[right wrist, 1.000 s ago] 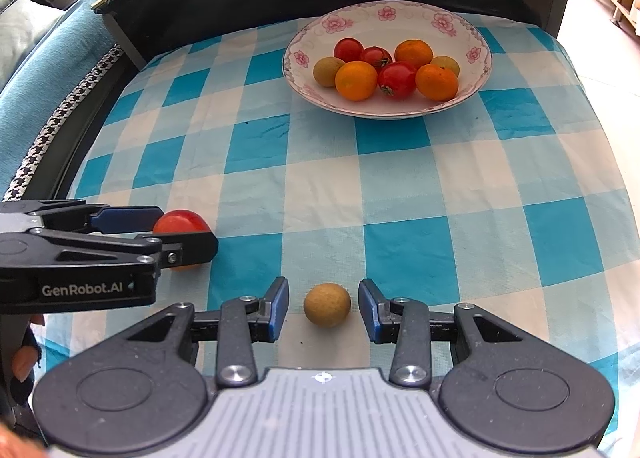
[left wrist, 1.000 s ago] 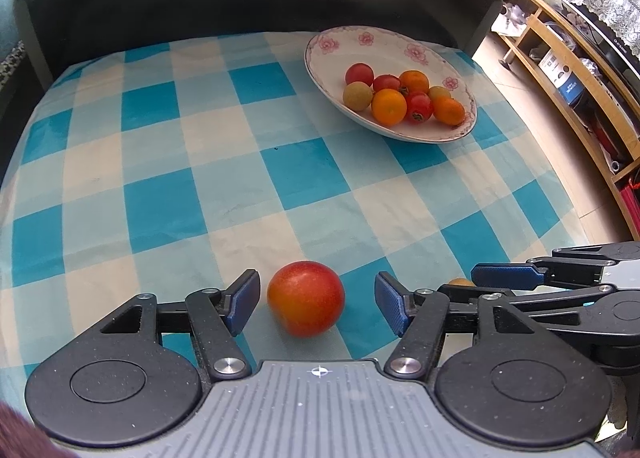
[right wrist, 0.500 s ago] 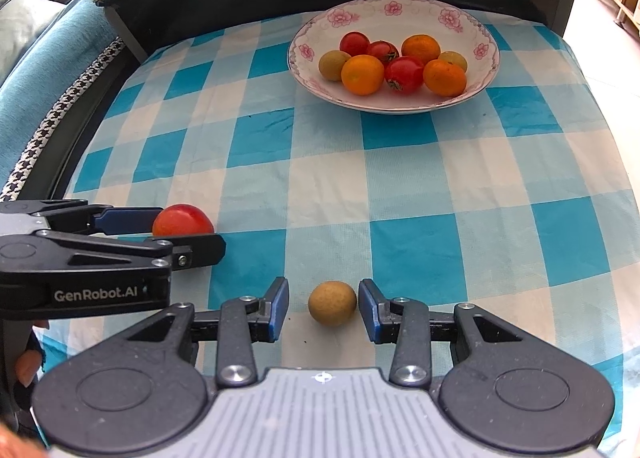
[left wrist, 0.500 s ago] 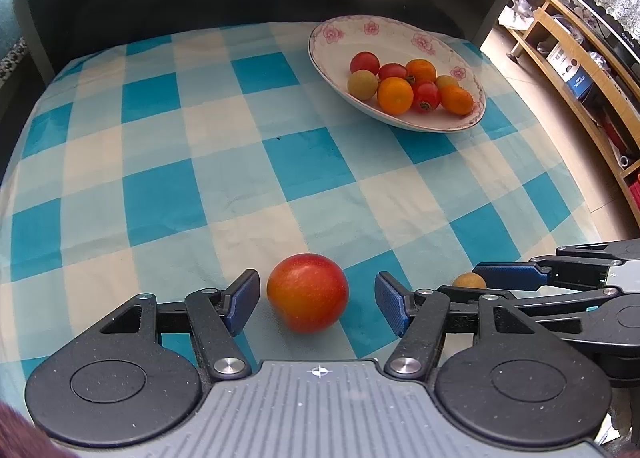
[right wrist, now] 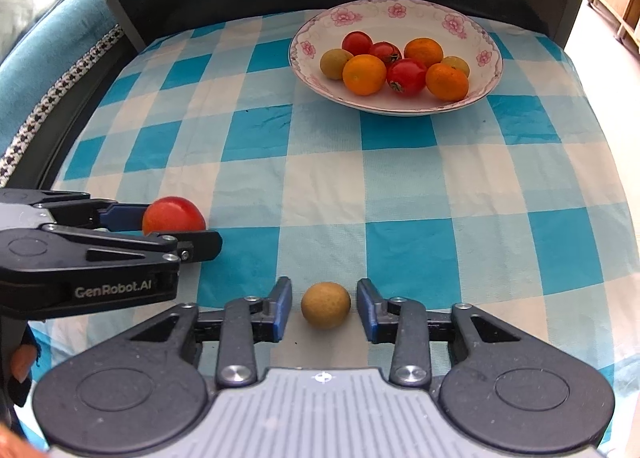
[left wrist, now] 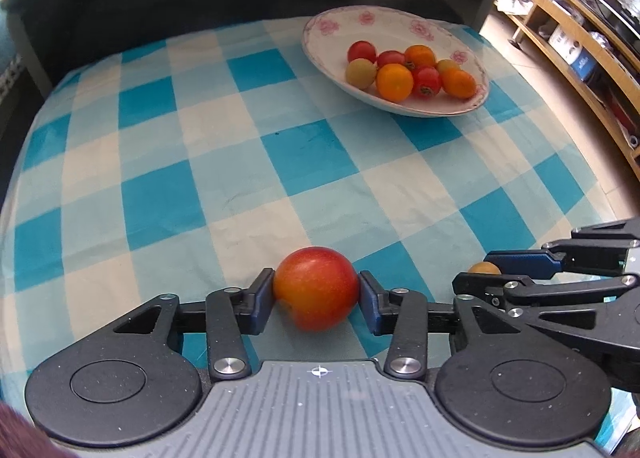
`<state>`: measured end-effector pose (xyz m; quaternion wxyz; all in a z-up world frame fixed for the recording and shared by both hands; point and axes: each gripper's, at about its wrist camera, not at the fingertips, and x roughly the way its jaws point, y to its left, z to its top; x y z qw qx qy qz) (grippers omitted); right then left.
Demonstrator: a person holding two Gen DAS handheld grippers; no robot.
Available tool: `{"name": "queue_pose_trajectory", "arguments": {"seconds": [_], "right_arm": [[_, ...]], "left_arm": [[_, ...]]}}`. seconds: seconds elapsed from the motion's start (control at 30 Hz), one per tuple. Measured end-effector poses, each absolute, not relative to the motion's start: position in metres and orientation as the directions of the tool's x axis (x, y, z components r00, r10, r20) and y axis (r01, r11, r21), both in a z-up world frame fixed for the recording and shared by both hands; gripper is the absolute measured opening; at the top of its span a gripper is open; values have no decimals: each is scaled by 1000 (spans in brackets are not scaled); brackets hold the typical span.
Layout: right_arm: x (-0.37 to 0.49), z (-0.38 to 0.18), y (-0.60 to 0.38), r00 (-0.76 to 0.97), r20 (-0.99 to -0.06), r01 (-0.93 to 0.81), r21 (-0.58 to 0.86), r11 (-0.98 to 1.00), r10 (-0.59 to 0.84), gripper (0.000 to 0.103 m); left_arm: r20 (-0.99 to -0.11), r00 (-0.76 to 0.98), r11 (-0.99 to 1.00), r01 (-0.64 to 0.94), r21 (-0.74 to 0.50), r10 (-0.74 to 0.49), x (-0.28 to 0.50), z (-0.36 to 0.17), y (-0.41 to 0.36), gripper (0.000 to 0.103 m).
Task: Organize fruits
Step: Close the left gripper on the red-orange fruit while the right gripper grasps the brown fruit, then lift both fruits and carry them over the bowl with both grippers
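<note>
On the table (left wrist: 168,194), left tool (left wrist: 316,294) was closing, pads touching the red fruit (left wrist: 316,288), while right tool (right wrist: 324,308) stood slightly agape around the brown fruit (right wrist: 325,304); either round fruit could roll free.

Bright, even daylight falls from the right, shadows stay soft, and fisheye curvature bends and slightly blurs the edges.

2 close downward wrist views, shared plate (left wrist: 400,106)

A blue-and-white checked tablecloth (right wrist: 400,194) covers the table, with wooden shelving (left wrist: 580,58) off to the side.
</note>
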<state>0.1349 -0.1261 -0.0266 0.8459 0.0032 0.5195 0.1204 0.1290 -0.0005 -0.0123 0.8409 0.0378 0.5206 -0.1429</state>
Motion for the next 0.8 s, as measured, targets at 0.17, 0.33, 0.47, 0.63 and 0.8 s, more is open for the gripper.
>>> {"name": "queue_pose_trajectory", "arguments": {"seconds": [0.17,0.33,0.47,0.63,0.8], "right_arm": [[131,-23,-125,449,-871,-208,118,971,202,29],[127,-14,-130,471,-858,-200,123,972,206,29],[126,-8,-132,487,-847,-193,134,972,214,29],[125,-3,-136,498,-838,-187,145,972,221,29],[128,2,-141,514,-829,-174,153,973,222,29]], "left_arm": [[-883,419,951,298,-87,-212,125,-10,-3,51],[-881,420,950,299,-94,-219,123,-8,-4,51],[-875,426,949,299,-103,-230,122,-5,-6,51],[-867,432,947,294,-125,-249,124,1,-6,51],[-855,448,946,295,-136,-262,132,9,-9,51]]}}
